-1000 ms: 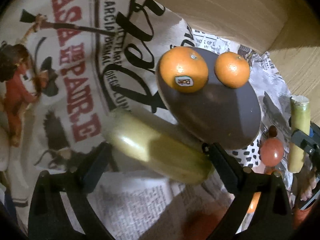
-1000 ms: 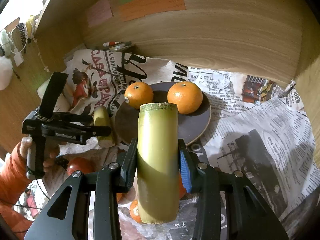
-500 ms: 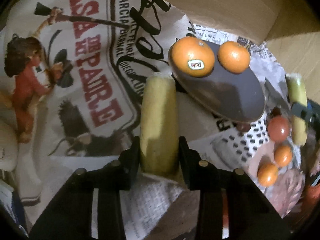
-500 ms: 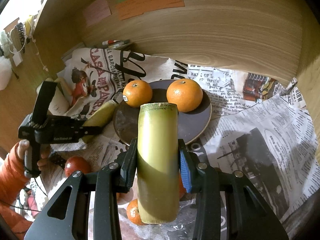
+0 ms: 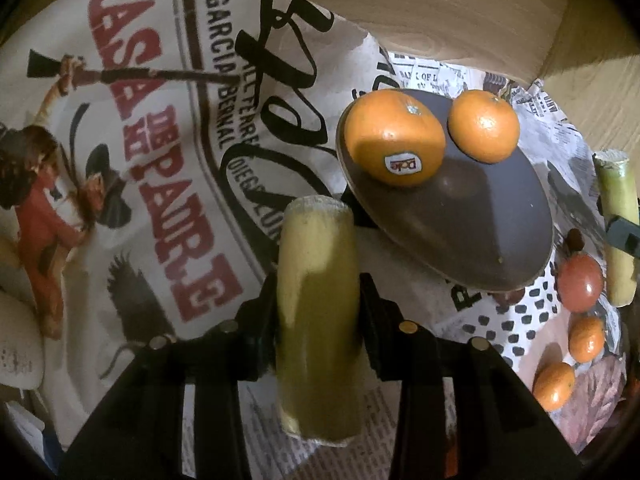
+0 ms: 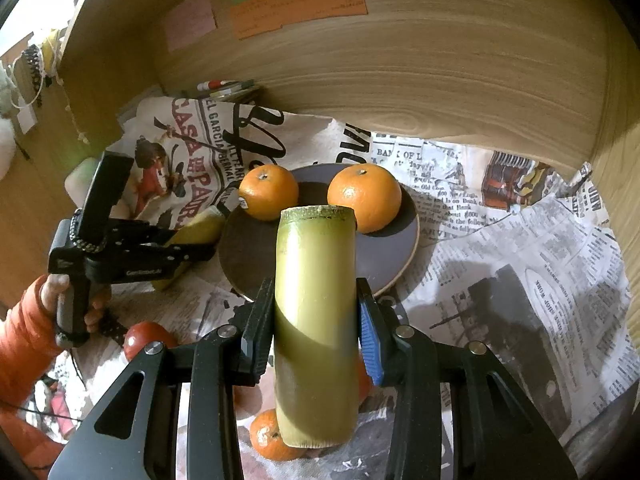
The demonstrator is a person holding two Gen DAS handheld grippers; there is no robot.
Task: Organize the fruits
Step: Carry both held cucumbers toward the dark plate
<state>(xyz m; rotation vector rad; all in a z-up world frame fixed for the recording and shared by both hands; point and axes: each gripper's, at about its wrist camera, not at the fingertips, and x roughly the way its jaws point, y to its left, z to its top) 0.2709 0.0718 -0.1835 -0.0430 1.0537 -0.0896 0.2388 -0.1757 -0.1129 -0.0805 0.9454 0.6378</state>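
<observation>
Right wrist view, left to right: a hand (image 6: 76, 300) in an orange sleeve (image 6: 20, 344) holds the left hand-held gripper (image 6: 200, 236), its jaws pinched on a yellow-green cane piece (image 6: 200, 228) that lies just left of the dark plate (image 6: 384, 256). A red tomato (image 6: 146, 338) sits on the newspaper (image 6: 520, 280) below that gripper.

The plate rests on the newspaper-covered bench and carries two oranges side by side: the stickered orange (image 6: 269, 191) at left, the second orange (image 6: 365, 197) at right, apart from each other.

Centre foreground: right hand-held gripper (image 6: 316, 320) clamped on a second cane piece (image 6: 315, 320), pads pressing both sides, the cut end pointing toward the plate. A loose orange (image 6: 268, 436) lies below it.

Left wrist view: left hand-held gripper (image 5: 318, 308) grips its cane piece (image 5: 318, 308) lengthwise; plate (image 5: 480, 232) to the right, tomato (image 5: 580, 286) and two small oranges (image 5: 586, 338) further right
</observation>
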